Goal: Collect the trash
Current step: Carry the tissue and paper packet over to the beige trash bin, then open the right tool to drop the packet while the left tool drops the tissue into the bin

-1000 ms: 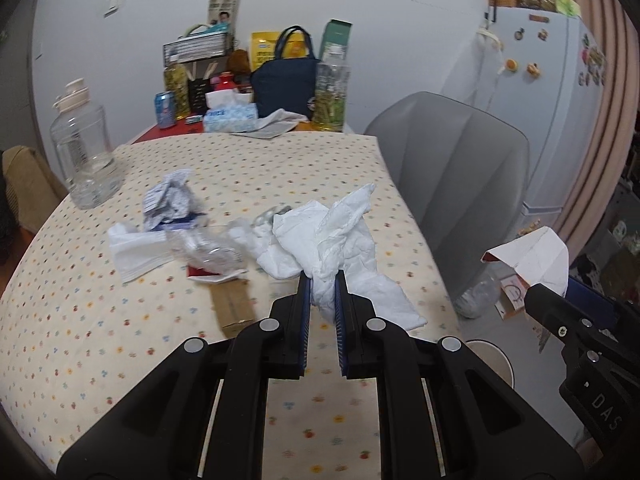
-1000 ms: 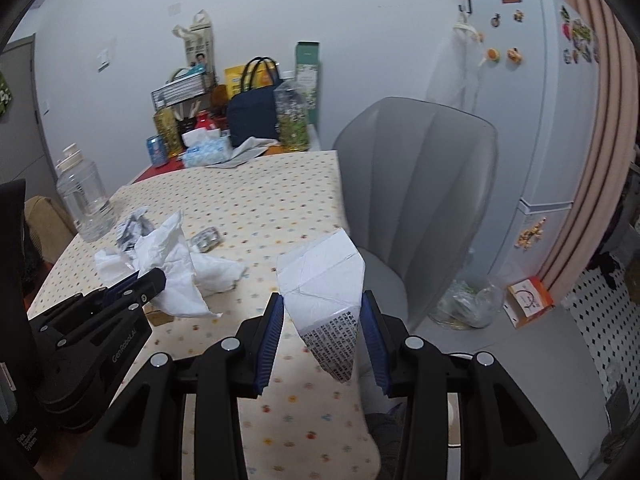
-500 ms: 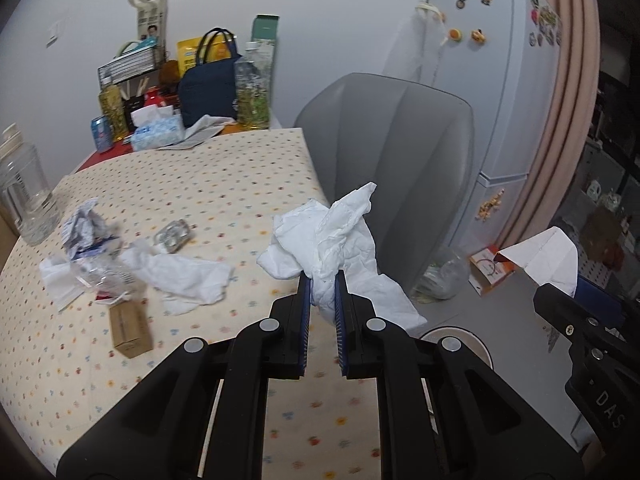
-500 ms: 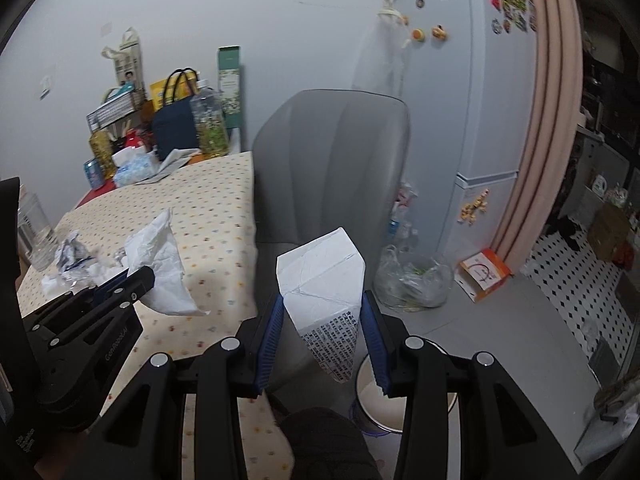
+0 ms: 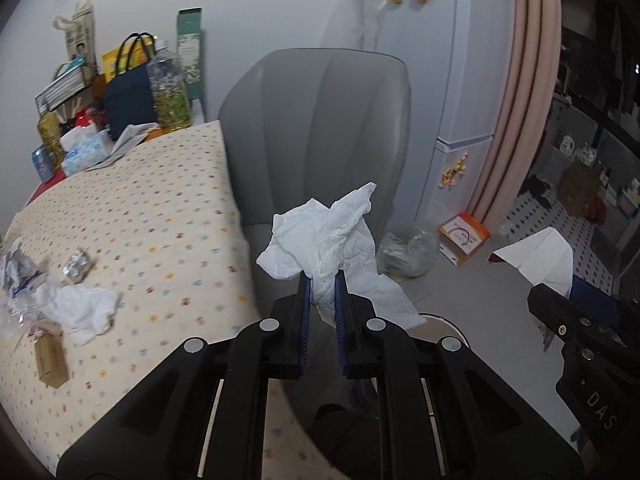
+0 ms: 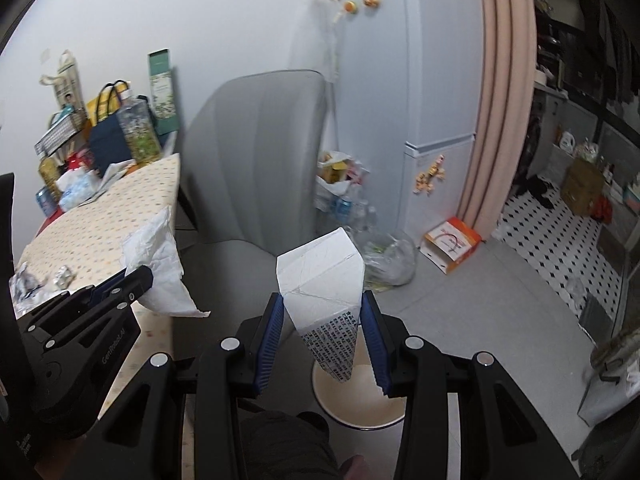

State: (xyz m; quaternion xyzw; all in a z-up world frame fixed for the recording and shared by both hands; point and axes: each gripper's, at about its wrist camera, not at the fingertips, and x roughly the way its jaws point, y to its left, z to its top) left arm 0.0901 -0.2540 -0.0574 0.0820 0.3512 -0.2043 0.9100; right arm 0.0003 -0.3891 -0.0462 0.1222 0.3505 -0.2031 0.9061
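My left gripper is shut on a crumpled white tissue, held in the air past the table's right edge, in front of a grey chair. My right gripper is shut on a white paper carton with printed text, hanging above a round white bin on the floor. The carton and right gripper also show at the right of the left wrist view, and the tissue at the left of the right wrist view. More trash lies on the dotted tablecloth: a tissue, a foil wrapper, a small brown box.
The grey chair stands between table and fridge. A clear bag of waste and an orange-and-white box lie on the floor. Bottles, a navy bag and a tissue pack crowd the table's far end.
Both grippers have swung right, away from the table and toward the floor by the chair, each keeping its hold. The white bin has come into view under the right gripper.
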